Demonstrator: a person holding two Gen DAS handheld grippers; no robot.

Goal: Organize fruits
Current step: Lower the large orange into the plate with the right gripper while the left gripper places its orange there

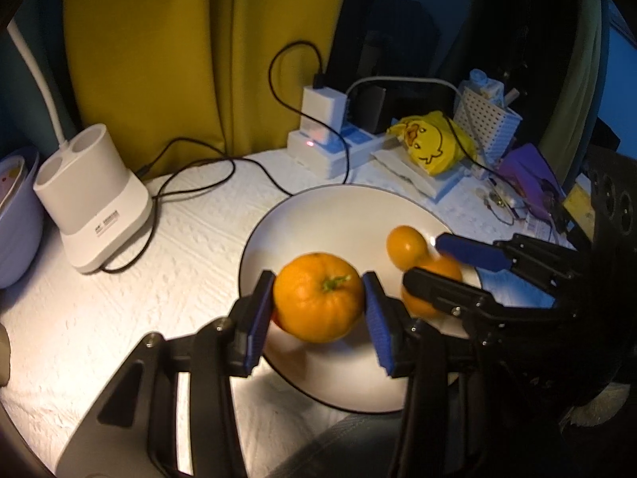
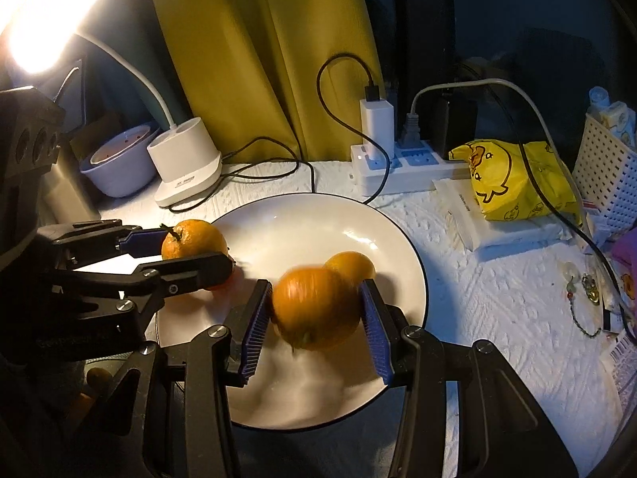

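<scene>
A white plate with a dark rim [image 1: 326, 215] [image 2: 302, 223] sits on the white textured cloth. My left gripper [image 1: 318, 302] is shut on a large orange with a green stem [image 1: 318, 298] over the plate's left part; it also shows in the right wrist view [image 2: 191, 239]. My right gripper [image 2: 316, 310] is shut on a second orange [image 2: 314, 306], blurred, over the plate; in the left wrist view that orange [image 1: 438, 275] sits between the right gripper's fingers [image 1: 469, 253]. A small orange [image 1: 406, 245] [image 2: 352, 265] lies on the plate behind it.
A white lamp base [image 1: 95, 195] [image 2: 185, 163] stands at the left with a lavender bowl [image 2: 119, 163] beside it. A power strip with chargers and cables [image 1: 322, 143] [image 2: 398, 163] lies behind the plate. A yellow duck bag [image 2: 513, 179], a white perforated basket [image 2: 605, 175] and small clutter fill the right.
</scene>
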